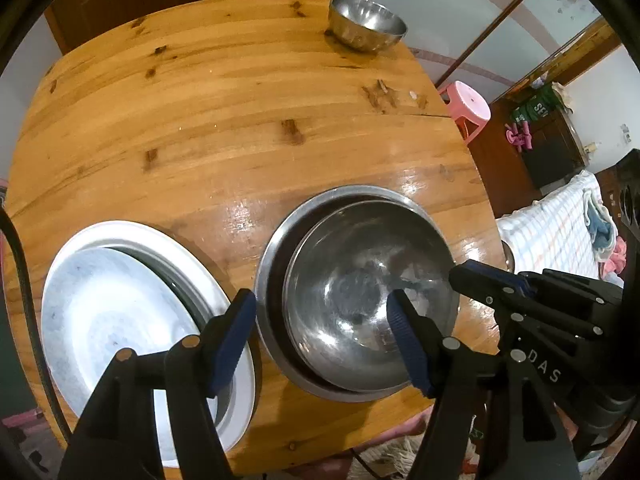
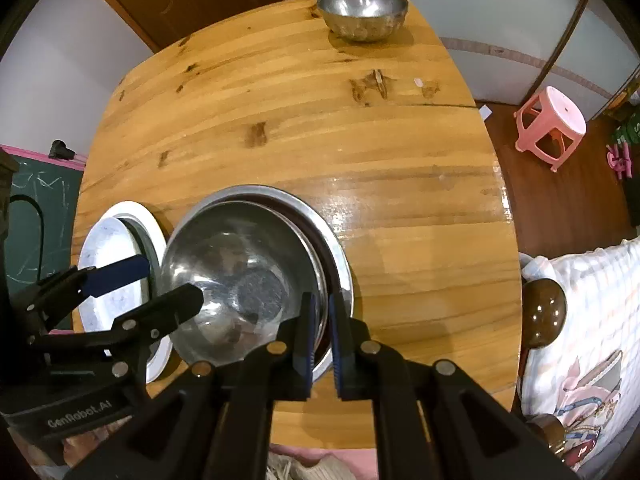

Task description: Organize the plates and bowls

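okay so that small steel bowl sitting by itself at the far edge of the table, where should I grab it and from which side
Grip the small steel bowl by its thin rim, one finger inside and one outside. It stands upright and open, with rounded, shiny sides that would probably slip. Come from above on the near side, since the wooden table is bare there and the far side sits at the table's edge.

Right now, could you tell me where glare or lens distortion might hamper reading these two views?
Left wrist view: a bright ceiling-light sheen on the wooden table just beyond the nested steel bowls; fisheye bends the table edge. Right wrist view: similar sheen beside the bowls, blurred reflections inside them, and dark vignetting at the corners.
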A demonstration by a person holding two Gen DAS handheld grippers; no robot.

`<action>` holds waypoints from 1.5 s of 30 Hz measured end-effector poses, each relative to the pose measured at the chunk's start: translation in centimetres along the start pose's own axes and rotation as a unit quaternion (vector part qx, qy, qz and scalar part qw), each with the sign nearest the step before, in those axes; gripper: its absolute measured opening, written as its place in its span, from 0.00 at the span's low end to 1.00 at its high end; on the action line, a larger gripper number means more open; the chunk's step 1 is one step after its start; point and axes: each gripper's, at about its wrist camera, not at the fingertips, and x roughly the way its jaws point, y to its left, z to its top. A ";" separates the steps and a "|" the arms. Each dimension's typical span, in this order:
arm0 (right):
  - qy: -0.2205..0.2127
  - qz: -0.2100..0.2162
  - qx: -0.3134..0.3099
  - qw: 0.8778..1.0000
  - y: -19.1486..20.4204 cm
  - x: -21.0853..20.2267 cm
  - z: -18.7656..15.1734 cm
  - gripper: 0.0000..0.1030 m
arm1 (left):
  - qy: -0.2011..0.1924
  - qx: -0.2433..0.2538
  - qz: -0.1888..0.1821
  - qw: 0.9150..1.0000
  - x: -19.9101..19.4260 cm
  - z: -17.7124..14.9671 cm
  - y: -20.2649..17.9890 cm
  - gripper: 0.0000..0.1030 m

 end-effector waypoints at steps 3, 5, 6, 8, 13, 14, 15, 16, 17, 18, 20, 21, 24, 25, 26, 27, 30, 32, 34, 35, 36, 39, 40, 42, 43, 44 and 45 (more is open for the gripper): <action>-0.004 0.002 -0.002 1.000 0.2 -0.4 -0.1 0.07 | -0.002 -0.001 -0.002 1.000 -0.5 0.0 0.1 0.65; -0.009 0.003 -0.004 1.000 0.2 -0.9 -0.2 0.07 | -0.007 0.001 -0.001 1.000 -1.0 -0.1 0.1 0.65; -0.013 0.004 -0.005 1.000 0.2 -1.2 -0.2 0.07 | -0.009 0.002 0.000 1.000 -1.1 -0.1 0.1 0.65; -0.018 0.006 -0.007 1.000 0.2 -1.6 -0.2 0.07 | -0.015 0.005 0.002 1.000 -1.7 -0.2 0.0 0.68; -0.034 0.012 -0.011 0.999 0.3 -2.9 -0.3 0.24 | -0.042 0.016 0.021 0.999 -3.3 -0.2 -0.5 0.72; -0.040 0.013 -0.011 0.999 0.4 -3.2 -0.4 0.28 | -0.046 0.017 0.022 0.999 -3.7 -0.2 -0.6 0.72; -0.044 0.012 -0.013 0.999 0.4 -3.5 -0.4 0.31 | -0.048 0.017 0.021 0.998 -3.9 -0.1 -0.7 0.72; -0.050 0.012 -0.015 0.999 0.4 -3.8 -0.4 0.31 | -0.050 0.017 0.020 0.998 -4.2 -0.2 -0.7 0.72; -0.053 0.012 -0.018 0.998 0.5 -4.1 -0.5 0.31 | -0.054 0.016 0.021 0.998 -4.6 -0.2 -0.8 0.72; -0.055 0.014 -0.019 0.998 0.5 -4.3 -0.5 0.31 | -0.057 0.017 0.023 0.998 -4.9 -0.2 -0.9 0.72; -0.057 0.021 -0.021 0.998 0.5 -4.8 -0.5 0.31 | -0.064 0.019 0.029 0.997 -5.6 -0.2 -1.1 0.72; -0.060 0.024 -0.022 0.998 0.6 -5.1 -0.5 0.31 | -0.070 0.022 0.032 0.997 -6.0 -0.2 -1.2 0.72; -0.068 0.027 -0.026 0.997 0.6 -5.8 -0.6 0.31 | -0.093 0.033 0.049 0.994 -7.4 0.0 -1.6 0.72; -0.071 0.031 -0.027 0.997 0.5 -6.2 -0.5 0.31 | -0.102 0.038 0.058 0.992 -8.0 0.1 -1.8 0.73; -0.074 0.034 -0.027 0.996 0.5 -6.6 -0.4 0.31 | -0.109 0.041 0.062 0.991 -8.4 0.3 -1.9 0.73; -0.078 0.036 -0.027 0.996 0.4 -6.9 -0.3 0.31 | -0.117 0.044 0.067 0.990 -9.0 0.6 -2.1 0.73; -0.096 0.032 -0.030 0.994 0.1 -8.4 0.4 0.31 | -0.141 0.051 0.075 0.986 -10.7 1.7 -2.3 0.74; -0.114 0.021 -0.036 0.993 -0.2 -9.7 1.2 0.31 | -0.157 0.055 0.086 0.982 -11.7 2.7 -2.5 0.76; -0.132 0.004 -0.040 0.990 -0.7 -10.9 2.0 0.31 | -0.173 0.059 0.093 0.979 -12.7 3.9 -2.8 0.76; -0.141 -0.005 -0.040 0.989 -1.0 -11.5 2.5 0.31 | -0.181 0.062 0.096 0.977 -13.3 4.6 -2.9 0.76; -0.150 -0.014 -0.041 0.988 -1.3 -12.1 3.0 0.31 | -0.188 0.062 0.099 0.975 -13.8 5.3 -3.0 0.76; -0.174 -0.033 -0.036 0.984 -2.6 -13.9 4.8 0.31 | -0.213 0.062 0.105 0.969 -15.1 7.6 -3.3 0.76; -0.183 -0.038 -0.031 0.982 -3.2 -14.6 5.7 0.31 | -0.220 0.062 0.108 0.968 -15.4 8.3 -3.5 0.76; -0.194 -0.043 -0.020 0.980 -4.2 -15.5 7.0 0.31 | -0.239 0.064 0.115 0.962 -15.9 10.0 -3.8 0.76; -0.199 -0.045 -0.014 0.979 -4.8 -16.0 7.7 0.31 | -0.244 0.064 0.118 0.960 -15.9 10.6 -4.1 0.76; -0.204 -0.045 -0.006 0.978 -5.3 -16.6 8.7 0.31 | -0.251 0.065 0.122 0.958 -16.0 11.4 -4.3 0.76; -0.207 -0.045 0.003 0.977 -5.8 -17.1 9.6 0.31 | -0.258 0.068 0.123 0.956 -16.1 12.1 -4.5 0.76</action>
